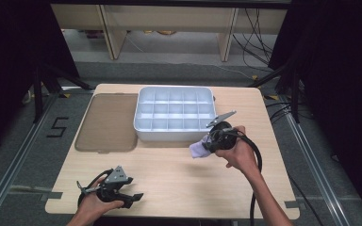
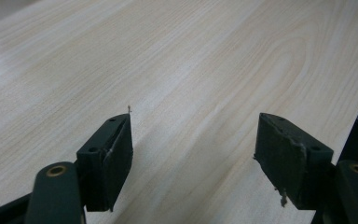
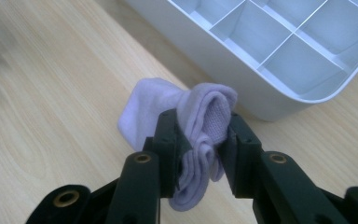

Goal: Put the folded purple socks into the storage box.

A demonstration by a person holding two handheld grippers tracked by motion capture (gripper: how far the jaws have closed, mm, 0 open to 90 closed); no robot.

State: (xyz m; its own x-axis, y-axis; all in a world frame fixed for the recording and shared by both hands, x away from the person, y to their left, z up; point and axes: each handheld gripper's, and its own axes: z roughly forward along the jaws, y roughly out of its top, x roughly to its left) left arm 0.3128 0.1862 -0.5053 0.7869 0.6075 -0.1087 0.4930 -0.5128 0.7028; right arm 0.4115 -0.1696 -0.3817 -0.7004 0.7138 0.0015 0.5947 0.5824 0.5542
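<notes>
The sock (image 3: 200, 135) is pale lilac, folded and bunched. The right gripper (image 3: 199, 142) pinches it between both pads, just beside the tray (image 3: 242, 88). The left gripper (image 2: 193, 154) is spread, empty, over the table (image 2: 191, 60).

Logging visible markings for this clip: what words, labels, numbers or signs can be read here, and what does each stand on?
"5": a dark numeral marked on the grey floor left of the table, seen in the high view.
No readable text on the white compartment tray, the brown lid, the lilac sock, the left gripper or the right gripper.
</notes>
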